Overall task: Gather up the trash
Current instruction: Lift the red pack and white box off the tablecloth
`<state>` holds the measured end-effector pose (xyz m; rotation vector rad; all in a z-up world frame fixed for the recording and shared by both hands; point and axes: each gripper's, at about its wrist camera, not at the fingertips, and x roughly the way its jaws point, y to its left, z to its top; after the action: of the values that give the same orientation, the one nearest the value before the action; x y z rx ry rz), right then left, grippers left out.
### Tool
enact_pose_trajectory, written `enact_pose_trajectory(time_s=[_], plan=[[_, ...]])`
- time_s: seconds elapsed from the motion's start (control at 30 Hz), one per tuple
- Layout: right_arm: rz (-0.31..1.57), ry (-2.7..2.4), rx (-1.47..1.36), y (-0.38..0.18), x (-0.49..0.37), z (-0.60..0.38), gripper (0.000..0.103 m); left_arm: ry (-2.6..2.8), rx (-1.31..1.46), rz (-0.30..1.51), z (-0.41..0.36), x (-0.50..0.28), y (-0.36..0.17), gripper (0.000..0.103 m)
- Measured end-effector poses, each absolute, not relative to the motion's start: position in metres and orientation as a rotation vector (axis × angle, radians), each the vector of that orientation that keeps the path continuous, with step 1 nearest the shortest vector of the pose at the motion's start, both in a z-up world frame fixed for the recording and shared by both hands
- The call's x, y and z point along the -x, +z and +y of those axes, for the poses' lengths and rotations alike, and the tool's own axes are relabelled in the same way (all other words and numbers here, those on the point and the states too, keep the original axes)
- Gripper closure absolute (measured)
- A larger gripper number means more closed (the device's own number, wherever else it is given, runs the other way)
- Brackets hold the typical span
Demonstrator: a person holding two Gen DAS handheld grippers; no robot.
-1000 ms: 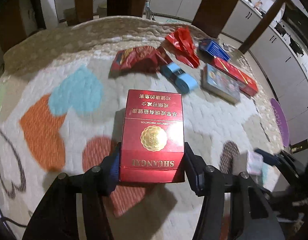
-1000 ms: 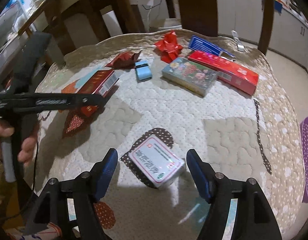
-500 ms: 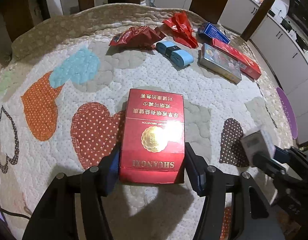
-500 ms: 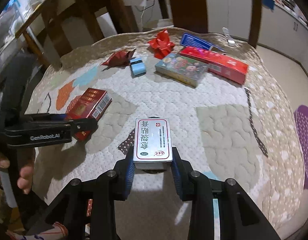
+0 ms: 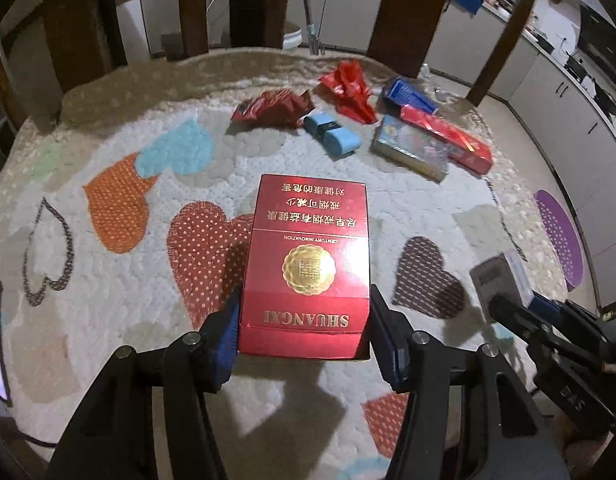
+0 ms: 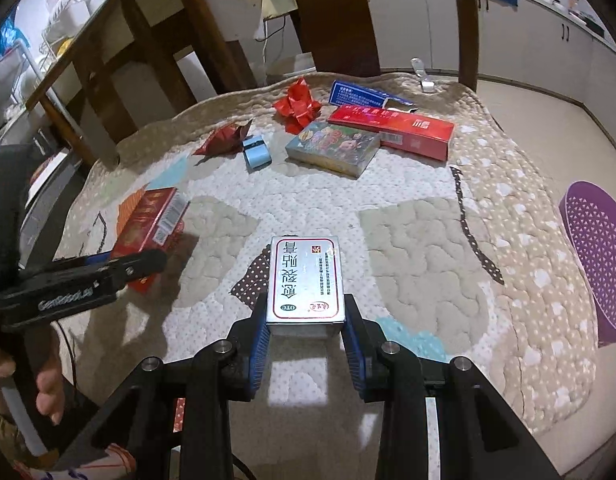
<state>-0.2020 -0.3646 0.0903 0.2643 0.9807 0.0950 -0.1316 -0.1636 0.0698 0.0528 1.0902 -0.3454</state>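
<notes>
The left gripper [image 5: 304,340] clasped a red pack [image 5: 306,264] with a gold seal, held above the quilt [image 5: 108,320]. The right gripper [image 6: 306,336] clamped a silver box [image 6: 306,280]. At the far right sat a purple basket [image 6: 592,248], its inside unclear. Farther off lay red wrappers [image 5: 350,90] and boxes [image 6: 392,130].

Dim overhead light, hard shadows, fisheye-bent edges (dark corners).

Glossy red cardboard carton [image 5: 306,272], silvery glossy medicine box [image 6: 305,282], soft matt quilted cloth [image 5: 120,300] with stitched hearts, crinkled shiny red wrapper [image 5: 274,108], matt black plastic tongs [image 6: 306,334] with ribbed blue pads [image 6: 260,344], dark wood chairs [image 6: 336,20]
</notes>
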Motion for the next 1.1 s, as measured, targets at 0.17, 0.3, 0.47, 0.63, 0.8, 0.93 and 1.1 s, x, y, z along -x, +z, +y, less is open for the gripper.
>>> enact_pose_trajectory(time_s=[0.17,0.3,0.47,0.63,0.8,0.93,1.1], plan=[[0.952,0.091,-0.279,0.1,0.212,-0.365,0.066,-0.336,-0.103,1.048,-0.17,0.15,0.088,0.047],[0.93,0.085,-0.287,0.11,0.219,-0.366,0.066,-0.328,-0.129,1.018,-0.171,0.163,0.101,0.047],[0.9,0.072,-0.299,0.122,0.228,-0.369,0.066,-0.322,-0.14,1.002,-0.17,0.173,0.114,0.047],[0.868,0.06,-0.317,0.135,0.233,-0.373,0.066,-0.311,-0.163,0.981,-0.171,0.182,0.124,0.047],[0.843,0.059,-0.322,0.145,0.237,-0.374,0.066,-0.3,-0.186,0.958,-0.171,0.189,0.131,0.047],[0.837,0.057,-0.32,0.148,0.24,-0.373,0.066,-0.291,-0.205,0.942,-0.172,0.193,0.135,0.047],[0.839,0.054,-0.323,0.147,0.24,-0.374,0.066,-0.285,-0.214,0.957,-0.172,0.191,0.132,0.047]])
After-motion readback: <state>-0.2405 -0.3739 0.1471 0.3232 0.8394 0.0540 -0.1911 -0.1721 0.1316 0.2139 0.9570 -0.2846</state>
